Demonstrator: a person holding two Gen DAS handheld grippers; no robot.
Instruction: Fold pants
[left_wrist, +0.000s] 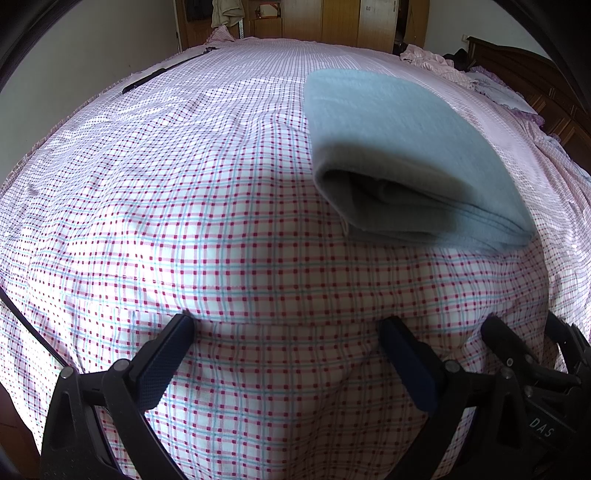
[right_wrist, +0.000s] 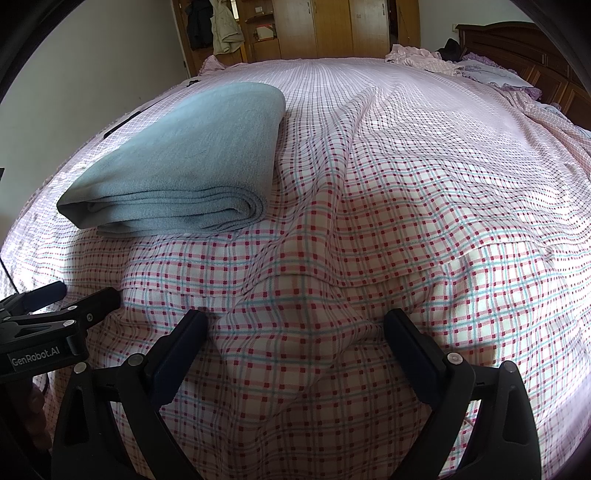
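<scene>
Pants folded, upper left on my bed. Left claw and right claw both spread wide, gripping nothing.

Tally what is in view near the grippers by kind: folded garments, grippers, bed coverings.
Folded grey-blue fleece pants: 1
Black two-finger grippers: 2, left gripper and right gripper, both open
Pink, red and teal checked cotton bedsheet: 1
Total: 4
</scene>
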